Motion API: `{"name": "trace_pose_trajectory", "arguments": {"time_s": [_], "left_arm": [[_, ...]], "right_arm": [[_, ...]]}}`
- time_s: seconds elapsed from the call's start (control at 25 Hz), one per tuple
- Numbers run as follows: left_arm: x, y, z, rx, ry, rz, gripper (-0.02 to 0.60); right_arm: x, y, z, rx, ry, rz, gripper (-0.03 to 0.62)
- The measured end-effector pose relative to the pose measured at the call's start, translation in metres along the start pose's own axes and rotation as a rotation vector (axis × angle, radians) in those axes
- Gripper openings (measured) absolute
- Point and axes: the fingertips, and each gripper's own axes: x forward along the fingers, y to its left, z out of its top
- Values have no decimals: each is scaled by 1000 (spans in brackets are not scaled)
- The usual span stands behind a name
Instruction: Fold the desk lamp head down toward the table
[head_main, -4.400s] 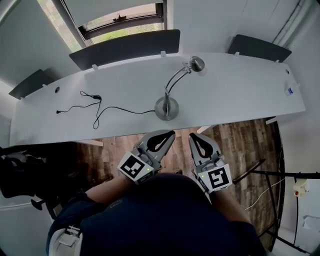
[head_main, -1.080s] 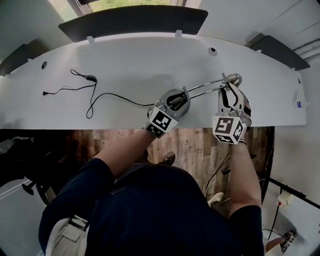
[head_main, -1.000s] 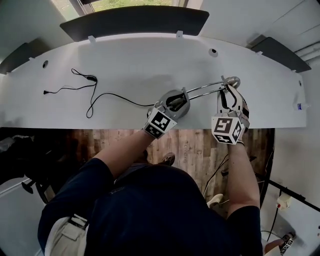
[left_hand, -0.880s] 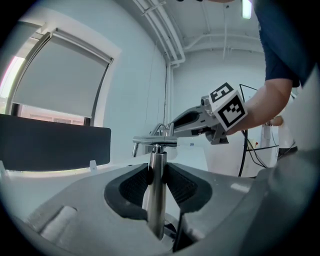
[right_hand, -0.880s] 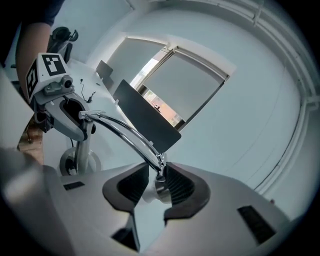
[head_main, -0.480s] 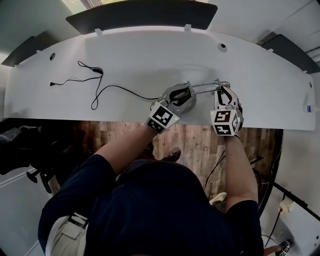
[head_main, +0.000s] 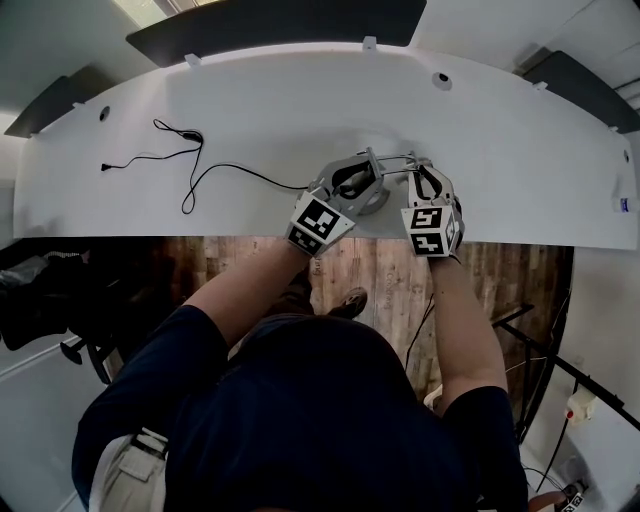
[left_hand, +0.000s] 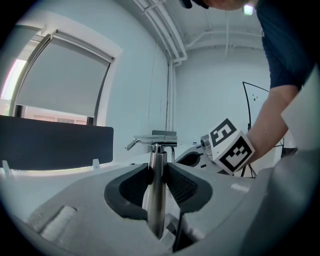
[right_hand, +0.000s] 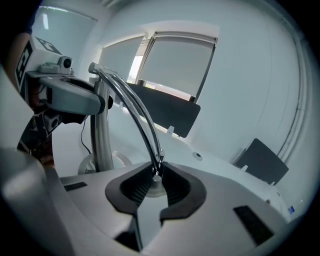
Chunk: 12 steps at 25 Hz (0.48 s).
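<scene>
A chrome desk lamp stands on the white desk (head_main: 250, 120), its round base (head_main: 374, 197) near the front edge. My left gripper (head_main: 352, 183) (left_hand: 156, 172) is shut on the upright post (left_hand: 157, 200). Two curved rods (right_hand: 135, 107) arch over from the top of the post (right_hand: 102, 130) and down to the lamp head (right_hand: 155, 188), which sits low by the desk. My right gripper (head_main: 425, 178) (right_hand: 156, 172) has its jaws closing on the neck just above the head, and the pads touch it.
A black cable (head_main: 190, 175) trails left across the desk from the base. Dark partition panels (head_main: 270, 20) line the far edge, and a cable hole (head_main: 441, 80) lies at the back right. The wood floor (head_main: 500, 280) shows below the front edge.
The right gripper has come down and leftward with the lamp head, and the rods have folded toward the desk. The left gripper has stayed on the post.
</scene>
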Motion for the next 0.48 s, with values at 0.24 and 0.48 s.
{"name": "trace_pose_trajectory", "arguments": {"time_s": [0.24, 0.48], "left_arm": [[2, -1, -1, 5, 15, 12, 117], [1, -1, 0, -2, 27, 30, 117]], "right_arm": [[6, 7, -9, 18, 13, 2, 66], [9, 10, -11, -17, 33, -1, 66]]}}
